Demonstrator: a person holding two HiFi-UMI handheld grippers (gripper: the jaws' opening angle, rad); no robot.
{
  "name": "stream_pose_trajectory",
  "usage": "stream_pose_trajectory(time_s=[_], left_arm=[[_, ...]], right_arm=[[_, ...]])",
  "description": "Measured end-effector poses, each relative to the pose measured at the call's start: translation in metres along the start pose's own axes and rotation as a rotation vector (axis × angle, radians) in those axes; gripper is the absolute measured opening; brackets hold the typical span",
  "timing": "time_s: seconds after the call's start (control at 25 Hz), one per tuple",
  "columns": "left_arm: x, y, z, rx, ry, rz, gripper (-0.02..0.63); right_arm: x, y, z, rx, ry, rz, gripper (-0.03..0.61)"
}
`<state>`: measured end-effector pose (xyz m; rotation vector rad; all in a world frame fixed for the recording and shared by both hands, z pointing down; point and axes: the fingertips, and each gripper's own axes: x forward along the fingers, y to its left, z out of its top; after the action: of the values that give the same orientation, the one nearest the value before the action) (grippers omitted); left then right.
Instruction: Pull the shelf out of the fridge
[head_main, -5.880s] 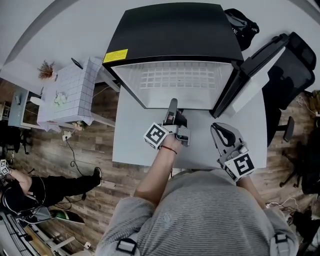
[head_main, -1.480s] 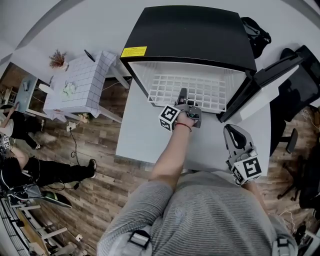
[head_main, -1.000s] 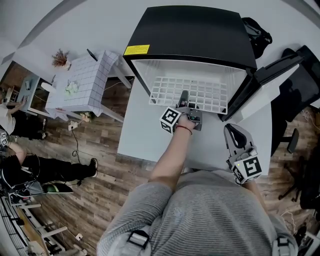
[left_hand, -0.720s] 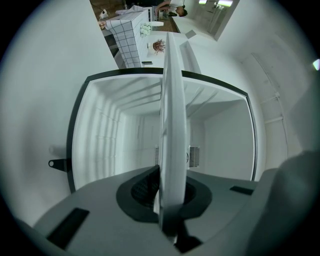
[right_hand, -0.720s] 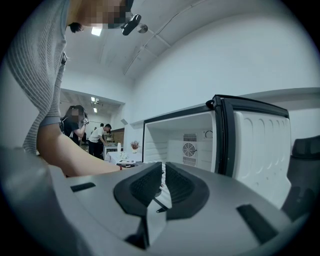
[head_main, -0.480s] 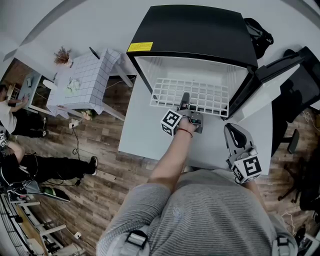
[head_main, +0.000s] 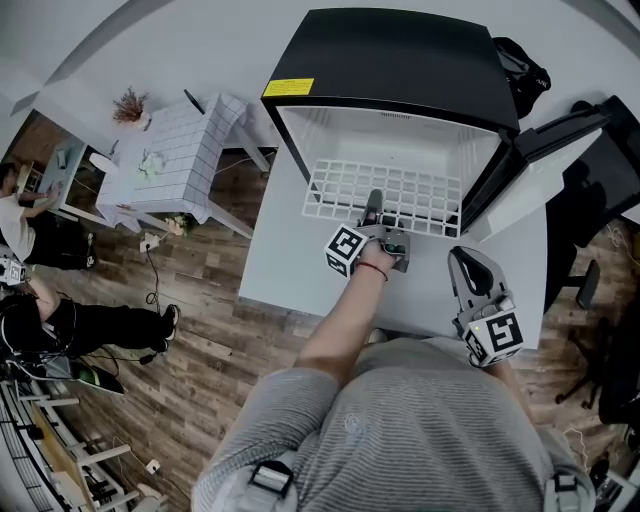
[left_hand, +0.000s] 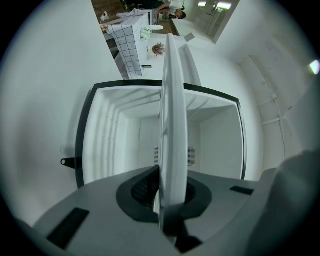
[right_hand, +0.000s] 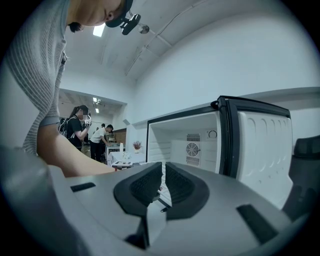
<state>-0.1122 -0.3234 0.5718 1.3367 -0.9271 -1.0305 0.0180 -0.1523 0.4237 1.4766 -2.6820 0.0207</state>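
Yellow label (head_main: 288, 87) on the black fridge (head_main: 390, 60) is too small to read. My left gripper (head_main: 374, 203) is clamped on the front edge of the white wire shelf (head_main: 400, 188), which sticks partly out. My right gripper (head_main: 462, 262) is closed and empty.

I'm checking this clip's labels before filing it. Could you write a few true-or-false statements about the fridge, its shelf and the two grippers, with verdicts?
1. The left gripper is clamped on the front edge of the white wire shelf. True.
2. The black mini fridge's door is closed. False: it stands open at the right.
3. The right gripper grips the shelf too. False: it holds nothing, apart from the shelf, over the white table.
4. The shelf sticks partly out of the fridge. True.
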Motion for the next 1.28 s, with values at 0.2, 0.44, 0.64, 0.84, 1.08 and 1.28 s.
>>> stream_pose_trajectory(time_s=[0.2, 0.44, 0.64, 0.84, 1.08, 1.28], left_arm=[[-0.004, -0.001, 0.001, -0.007, 0.0, -0.004, 0.033], [-0.012, -0.005, -0.001, -0.003, 0.005, -0.012, 0.034], [-0.017, -0.008, -0.002, 0.003, 0.006, -0.01, 0.032], [-0.025, -0.007, -0.004, -0.004, -0.003, -0.003, 0.032], [-0.076, 0.025, -0.009, -0.023, -0.001, 0.058, 0.032], [-0.138, 0.036, 0.025, -0.044, -0.045, 0.08, 0.032]], right_arm=[[0.0, 0.005, 0.0, 0.008, 0.007, 0.0, 0.015], [-0.003, 0.011, 0.0, -0.002, 0.0, 0.007, 0.015], [-0.006, 0.013, 0.001, -0.003, 0.0, 0.006, 0.015], [-0.007, 0.016, 0.0, -0.003, 0.002, 0.008, 0.015], [-0.009, 0.022, -0.001, -0.001, -0.005, 0.022, 0.015], [-0.007, 0.026, -0.008, 0.011, 0.001, 0.035, 0.015]])
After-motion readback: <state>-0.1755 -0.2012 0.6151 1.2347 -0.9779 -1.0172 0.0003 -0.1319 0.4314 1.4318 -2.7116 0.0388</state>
